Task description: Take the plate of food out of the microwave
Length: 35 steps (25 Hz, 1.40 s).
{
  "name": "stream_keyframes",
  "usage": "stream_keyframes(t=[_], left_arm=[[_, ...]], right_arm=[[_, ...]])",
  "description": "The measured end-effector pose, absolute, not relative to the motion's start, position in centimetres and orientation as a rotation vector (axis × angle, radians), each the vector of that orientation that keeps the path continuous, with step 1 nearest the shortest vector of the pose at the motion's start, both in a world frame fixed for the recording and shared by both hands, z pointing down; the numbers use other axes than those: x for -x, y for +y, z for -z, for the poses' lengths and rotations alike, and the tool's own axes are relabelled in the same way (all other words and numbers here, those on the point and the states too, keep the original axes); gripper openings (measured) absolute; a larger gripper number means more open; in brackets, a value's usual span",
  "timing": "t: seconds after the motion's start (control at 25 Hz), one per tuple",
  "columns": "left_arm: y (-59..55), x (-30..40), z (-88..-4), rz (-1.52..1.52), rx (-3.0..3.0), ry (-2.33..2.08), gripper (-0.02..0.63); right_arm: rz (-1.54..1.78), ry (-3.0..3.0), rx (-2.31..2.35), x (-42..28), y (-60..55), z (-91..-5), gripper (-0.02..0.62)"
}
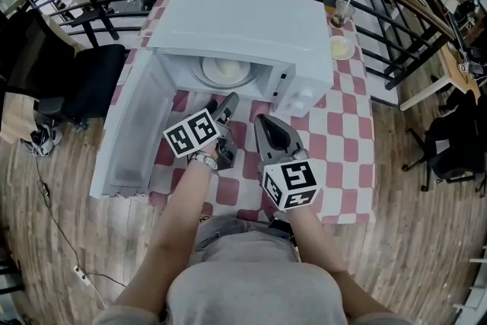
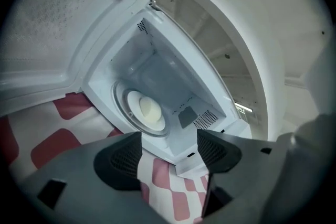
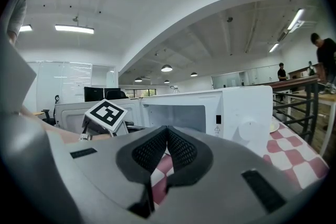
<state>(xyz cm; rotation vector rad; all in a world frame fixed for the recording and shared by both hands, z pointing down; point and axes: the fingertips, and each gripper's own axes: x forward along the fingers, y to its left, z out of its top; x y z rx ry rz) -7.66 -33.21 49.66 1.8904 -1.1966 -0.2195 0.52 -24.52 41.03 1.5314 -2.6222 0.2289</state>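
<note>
The white box-shaped microwave [image 1: 243, 27] sits on the red-and-white checked tablecloth [image 1: 335, 133] with its white door [image 1: 129, 129] swung wide to the left. Inside, the round white plate with a pale mound of food [image 1: 224, 71] rests on the turntable, right in the middle of the cavity, nothing touching it. The left gripper [image 1: 222, 109] hovers just in front of the opening, aimed inside. Its own view shows the 2 jaws standing wide apart [image 2: 168, 152], only tablecloth and the microwave's lower edge showing between them, and the plate [image 2: 147, 112] ahead and apart from them. The right gripper [image 1: 268, 124] is just beside it, over the cloth, its 2 jaws pressed together [image 3: 167, 136] with nothing between them. A small pale dish [image 1: 342, 48] sits right of the microwave.
</note>
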Motion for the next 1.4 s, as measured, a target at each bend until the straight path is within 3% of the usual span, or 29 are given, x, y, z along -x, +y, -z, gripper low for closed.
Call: stream_keyframes(t=[1.4], left_arm=[[-41.6,10.6,-59.8,0.303,-1.218,-1.252,0.319]], right_arm=[[-0.331,-2.517,-1.485,-1.2,-27.5,-45.6,0.026]])
